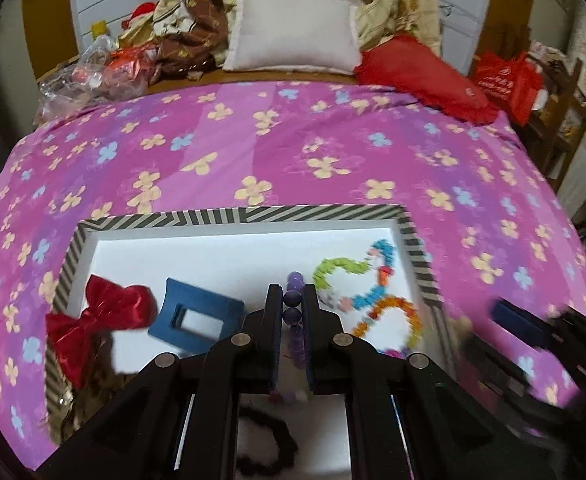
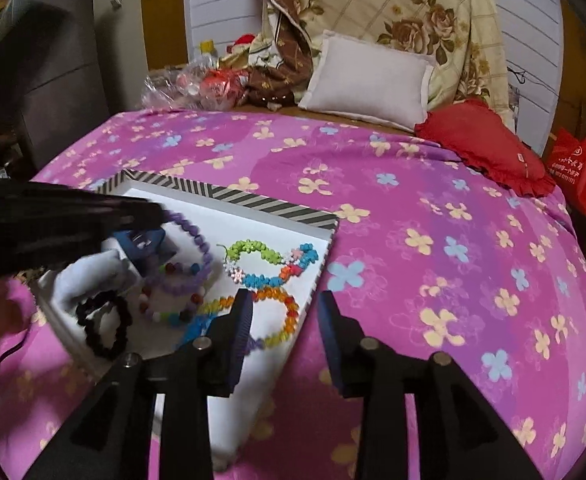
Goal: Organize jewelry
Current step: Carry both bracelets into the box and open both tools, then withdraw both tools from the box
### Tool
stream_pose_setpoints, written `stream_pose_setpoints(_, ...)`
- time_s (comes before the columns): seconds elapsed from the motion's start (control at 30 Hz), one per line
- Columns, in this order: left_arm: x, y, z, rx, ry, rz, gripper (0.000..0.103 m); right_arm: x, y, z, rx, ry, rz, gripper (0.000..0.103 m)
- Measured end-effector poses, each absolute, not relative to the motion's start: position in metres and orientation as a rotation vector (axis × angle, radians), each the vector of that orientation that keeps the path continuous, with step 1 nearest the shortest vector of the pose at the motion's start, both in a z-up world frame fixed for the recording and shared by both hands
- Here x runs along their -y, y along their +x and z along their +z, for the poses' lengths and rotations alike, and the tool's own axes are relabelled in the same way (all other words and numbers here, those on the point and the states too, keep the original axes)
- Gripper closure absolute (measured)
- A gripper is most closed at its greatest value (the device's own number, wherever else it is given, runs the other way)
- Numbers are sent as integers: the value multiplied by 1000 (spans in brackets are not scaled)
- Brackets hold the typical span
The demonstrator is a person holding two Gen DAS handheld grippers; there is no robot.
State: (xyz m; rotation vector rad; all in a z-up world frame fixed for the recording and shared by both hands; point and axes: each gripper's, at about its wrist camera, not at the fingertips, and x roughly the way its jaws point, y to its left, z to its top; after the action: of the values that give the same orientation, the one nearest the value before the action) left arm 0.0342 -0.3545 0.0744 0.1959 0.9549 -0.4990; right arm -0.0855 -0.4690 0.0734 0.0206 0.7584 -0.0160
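A white tray with a striped rim lies on the pink flowered bedspread. My left gripper is shut on a purple bead bracelet and holds it over the tray; the bracelet hangs from it in the right wrist view. In the tray lie a multicoloured bead necklace, a red bow, a blue hair claw and a black scrunchie. My right gripper is open and empty over the tray's right edge.
A white pillow, a red cushion and piled bedding lie at the head of the bed. A red bag sits on a wooden chair at the right. Plastic wrappers lie at the far left.
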Motion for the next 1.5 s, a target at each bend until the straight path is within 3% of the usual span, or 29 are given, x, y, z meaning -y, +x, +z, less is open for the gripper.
stream_pose_setpoints(0.33,357,61,55,-979,220,-408,91,466,-106,70,-767,71,23,57)
stream_pose_setpoints(0.47,348,55,63,-974,199,-421,71,461,-113,72,-757,104,21,50)
stream_pose_setpoints(0.87,272,-32,96,-880,181,-426,70,419,-155,78,-726,136,-23,33)
stream_pose_setpoints(1.5,175,-151,88,-805,109,-311,70,337,-215,84,-716,181,-16,32)
